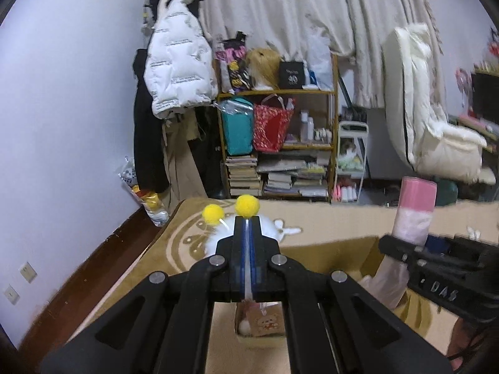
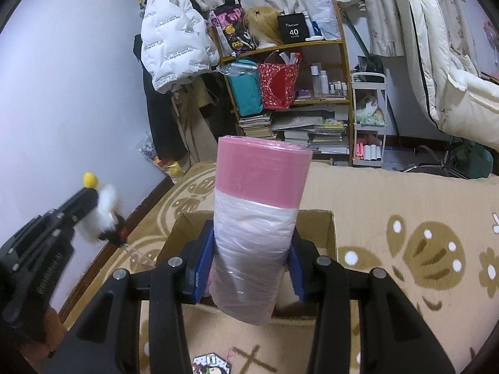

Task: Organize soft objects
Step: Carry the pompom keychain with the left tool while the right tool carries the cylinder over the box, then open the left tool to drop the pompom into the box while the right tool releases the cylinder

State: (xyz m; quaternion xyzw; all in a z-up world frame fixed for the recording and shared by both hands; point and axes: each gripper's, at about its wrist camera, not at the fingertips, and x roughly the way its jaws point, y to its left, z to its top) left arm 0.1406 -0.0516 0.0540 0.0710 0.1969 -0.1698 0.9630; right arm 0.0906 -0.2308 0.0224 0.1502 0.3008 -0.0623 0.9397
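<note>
Setting: lived-in home bedroom. Evidence: curtains [image 1: 280, 9], hung puffer jacket [image 1: 177, 71], cluttered bookshelf [image 2: 290, 93], patterned bedspread [image 2: 389, 205].

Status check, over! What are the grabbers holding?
Left gripper shut on fluffy toy. Right gripper shut on pink bag roll, above cardboard box. Nothing blocking.

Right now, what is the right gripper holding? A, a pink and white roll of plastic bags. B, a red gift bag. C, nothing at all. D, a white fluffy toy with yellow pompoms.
A: in the right wrist view the right gripper is shut on the roll, one blue pad on each side of it, above the box; the fluffy toy is in the left gripper.
</note>
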